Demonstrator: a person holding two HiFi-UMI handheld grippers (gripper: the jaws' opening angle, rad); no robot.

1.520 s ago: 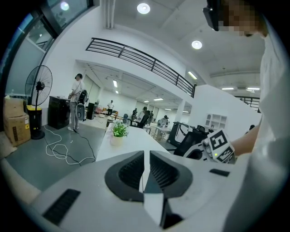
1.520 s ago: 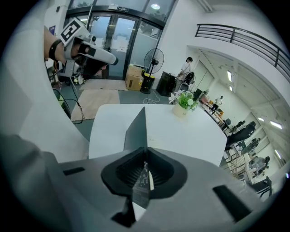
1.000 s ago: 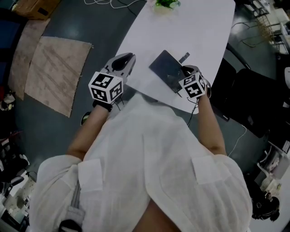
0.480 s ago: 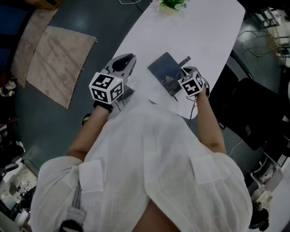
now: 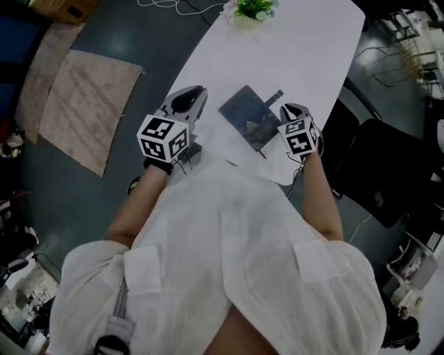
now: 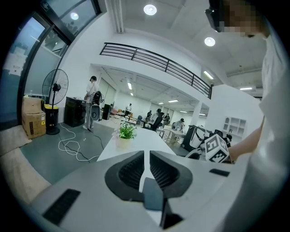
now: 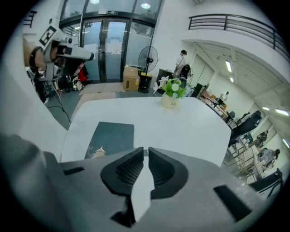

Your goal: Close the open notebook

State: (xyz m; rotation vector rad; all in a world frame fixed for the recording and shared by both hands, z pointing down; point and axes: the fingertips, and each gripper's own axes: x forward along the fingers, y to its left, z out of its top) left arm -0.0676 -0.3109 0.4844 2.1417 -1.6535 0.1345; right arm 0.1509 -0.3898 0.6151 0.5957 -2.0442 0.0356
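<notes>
So the dark teal hardcover notebook (image 5: pixel 248 116) is lying flat and closed on the long white table (image 5: pixel 305 48), cover facing up with a little pale picture printed on it, and it's sitting at the near end of the table, close to the person in the white shirt (image 5: pixel 229 263). A thin dark strap or marker is poking out past its far corner; I can't really tell which. The right gripper (image 5: pixel 288 108) is hovering just beside the notebook's right edge, and in the right gripper view the notebook (image 7: pixel 111 137) is showing up off to the left of the jaws, not between them. Those jaws are sitting nearly together with just a thin slit and nothing is caught in there. The left gripper (image 5: pixel 189 99) is hanging over the table's left edge, well apart from the notebook, pointing up along the table. Its jaws are also pinched down to a narrow gap with nothing in them. A small green potted plant (image 5: pixel 253 8) in a pale pot is standing at the far end of the table, and a beige rug (image 5: pixel 83 111) is lying on the grey floor off to the left.
</notes>
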